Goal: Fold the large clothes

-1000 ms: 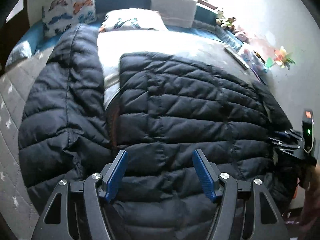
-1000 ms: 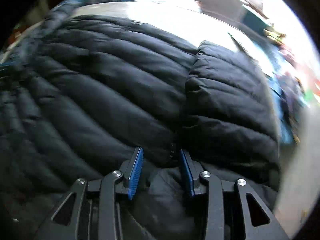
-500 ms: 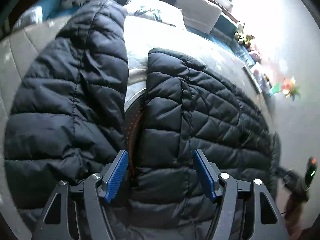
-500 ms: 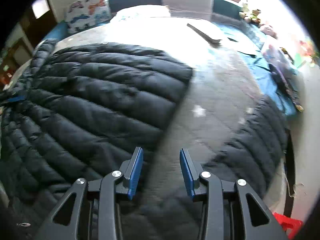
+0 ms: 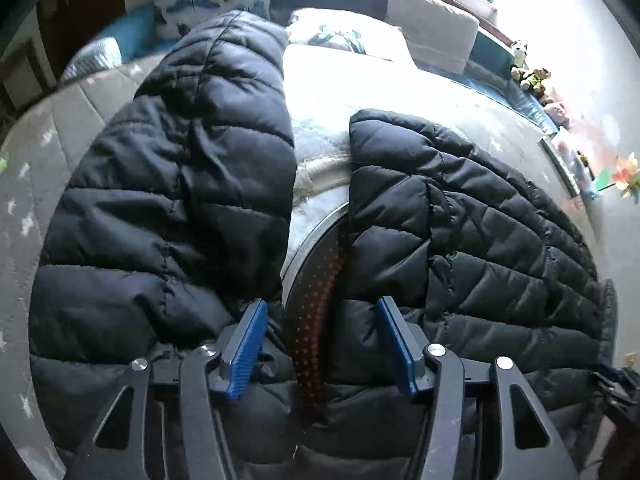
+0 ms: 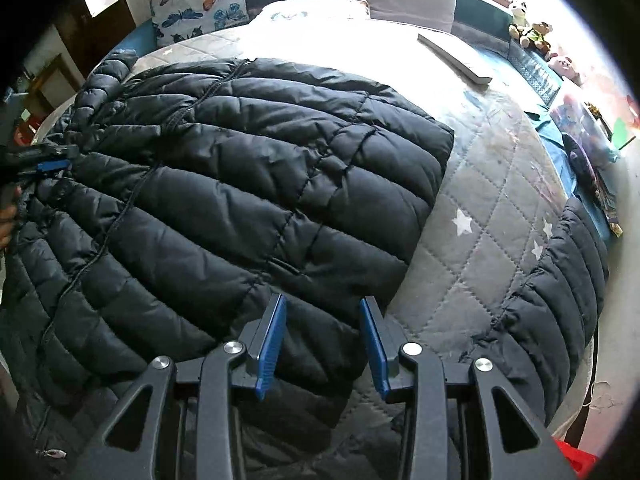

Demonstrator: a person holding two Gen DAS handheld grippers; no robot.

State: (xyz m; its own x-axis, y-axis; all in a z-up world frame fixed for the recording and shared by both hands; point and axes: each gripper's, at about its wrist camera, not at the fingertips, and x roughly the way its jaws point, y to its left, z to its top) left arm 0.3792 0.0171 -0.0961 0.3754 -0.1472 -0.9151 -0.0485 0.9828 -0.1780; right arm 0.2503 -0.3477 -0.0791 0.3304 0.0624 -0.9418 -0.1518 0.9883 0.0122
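A black quilted puffer jacket lies spread on a grey star-quilted bed. In the left wrist view one sleeve lies to the left of the body, with a dark orange-dotted lining strip showing between them. My left gripper is open above that strip and holds nothing. In the right wrist view the jacket body fills the left; the other sleeve lies apart at the right. My right gripper is open over the body's edge. The left gripper also shows in the right wrist view.
A butterfly-print pillow, a white pillow and a grey cushion lie at the headboard. A flat book-like object lies on the bed. Stuffed toys and clutter line the right edge by the wall.
The right gripper has let go of the sleeve, which now lies out to the right, and has drawn back. The left gripper has shifted left toward the gap between sleeve and body.
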